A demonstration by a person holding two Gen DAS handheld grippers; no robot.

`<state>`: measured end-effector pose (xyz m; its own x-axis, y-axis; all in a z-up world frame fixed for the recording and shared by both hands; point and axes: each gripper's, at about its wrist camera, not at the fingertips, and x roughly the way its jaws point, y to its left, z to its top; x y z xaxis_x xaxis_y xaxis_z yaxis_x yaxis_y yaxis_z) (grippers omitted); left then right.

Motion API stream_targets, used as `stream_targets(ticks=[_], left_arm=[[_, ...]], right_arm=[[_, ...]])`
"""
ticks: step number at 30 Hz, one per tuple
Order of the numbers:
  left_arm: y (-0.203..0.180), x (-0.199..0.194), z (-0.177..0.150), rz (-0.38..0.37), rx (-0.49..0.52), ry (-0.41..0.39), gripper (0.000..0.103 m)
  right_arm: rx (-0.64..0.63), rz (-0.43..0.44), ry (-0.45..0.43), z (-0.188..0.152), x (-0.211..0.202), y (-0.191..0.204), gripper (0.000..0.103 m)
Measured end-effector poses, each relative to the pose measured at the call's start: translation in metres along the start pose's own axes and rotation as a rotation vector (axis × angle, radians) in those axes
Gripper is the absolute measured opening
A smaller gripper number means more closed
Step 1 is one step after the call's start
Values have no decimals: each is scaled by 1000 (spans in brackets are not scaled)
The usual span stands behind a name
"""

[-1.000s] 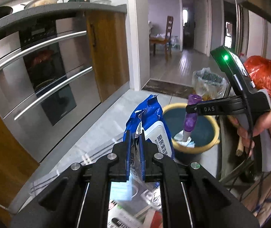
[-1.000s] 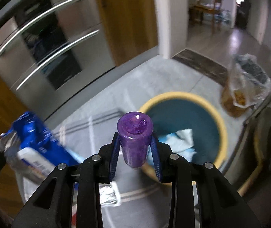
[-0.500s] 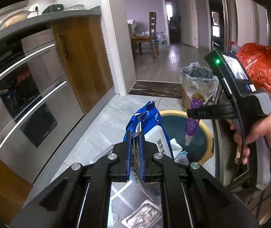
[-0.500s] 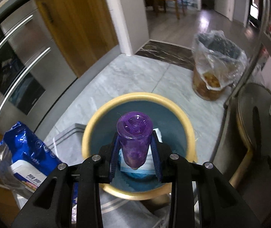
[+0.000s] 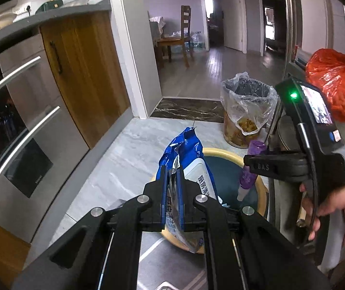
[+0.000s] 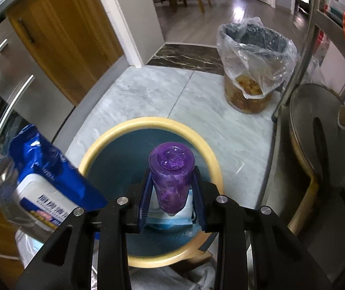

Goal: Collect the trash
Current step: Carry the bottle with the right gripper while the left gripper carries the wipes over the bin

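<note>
left gripper (image 5: pixel 172 193) fingers pinch the pouch (image 5: pixel 187 166), limp, crinkly, light; right gripper (image 6: pixel 171 193) clamps the bottle (image 6: pixel 171 181) mid-body, rigid, slick. we judge both ready over the bin (image 6: pixel 114 133), lower centre.

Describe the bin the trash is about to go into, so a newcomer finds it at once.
On the grey marble kitchen floor, just below both grippers, stands a round dark teal bin with a thick yellow rim. Unlike the clear-bag-lined bucket of food scraps beyond it near the doorway, it has no liner and holds pale paper.
</note>
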<state>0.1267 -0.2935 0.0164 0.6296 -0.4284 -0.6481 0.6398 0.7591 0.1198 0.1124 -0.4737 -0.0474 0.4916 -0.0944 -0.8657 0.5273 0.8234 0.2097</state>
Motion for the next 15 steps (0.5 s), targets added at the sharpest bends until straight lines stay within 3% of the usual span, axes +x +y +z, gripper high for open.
stream_targets(ticks=[10,15], left_arm=[[-18,34,-15,-39,-41,47,7],[-20,44,-29,-22,-37,80,7]], right_arm=[[-16,-1,31,-1,11,1,34],[-31,1,51,-4,17,4,34]])
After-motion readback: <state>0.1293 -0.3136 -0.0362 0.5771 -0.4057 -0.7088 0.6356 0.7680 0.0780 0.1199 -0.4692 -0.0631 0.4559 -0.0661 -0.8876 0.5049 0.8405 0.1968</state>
